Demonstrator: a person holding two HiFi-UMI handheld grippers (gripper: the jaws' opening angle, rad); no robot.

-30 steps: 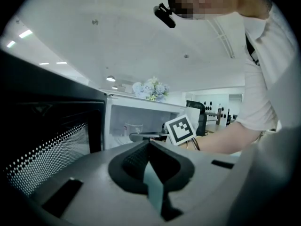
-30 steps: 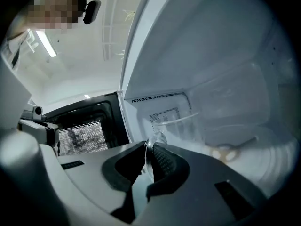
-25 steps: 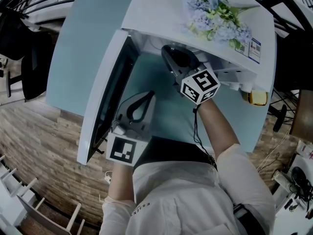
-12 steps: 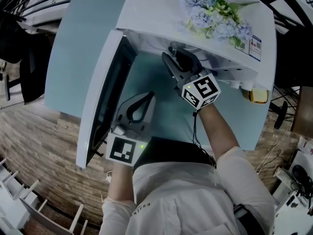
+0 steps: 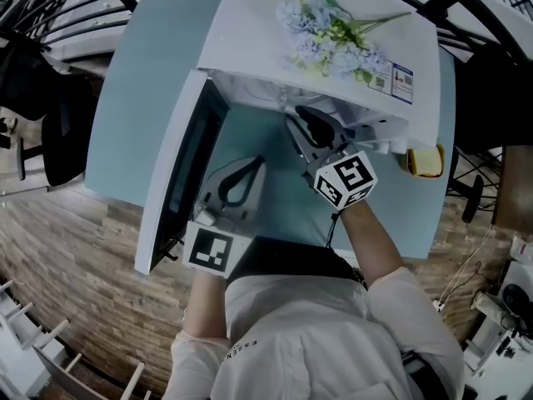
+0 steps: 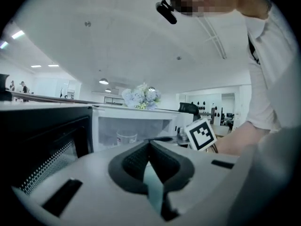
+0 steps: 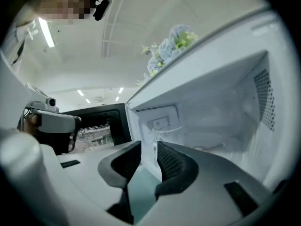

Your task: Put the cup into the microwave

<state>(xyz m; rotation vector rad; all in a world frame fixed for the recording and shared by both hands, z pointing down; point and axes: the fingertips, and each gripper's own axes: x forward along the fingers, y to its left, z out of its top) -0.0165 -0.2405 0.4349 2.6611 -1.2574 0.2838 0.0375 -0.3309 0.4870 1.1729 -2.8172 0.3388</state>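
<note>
A clear plastic cup (image 6: 126, 138) stands inside the white microwave (image 5: 250, 32), seen through its open front in the left gripper view. In the right gripper view the cup (image 7: 153, 147) shows as a clear shape just beyond the jaw tips. My right gripper (image 5: 306, 122) sits at the mouth of the cavity, open, with nothing between its jaws. The left gripper (image 5: 250, 167) hovers over the table beside the open door (image 5: 179, 173), its jaws shut on nothing.
The microwave door swings out to the left with its dark window facing in. A bunch of pale blue flowers (image 5: 329, 32) lies on the microwave's top. A yellow object (image 5: 425, 161) sits on the light blue table (image 5: 141, 65) at the right. Wood floor lies below.
The right gripper has drawn back a little from the cavity. The left gripper has stayed by the door. The head view has shifted slightly.
</note>
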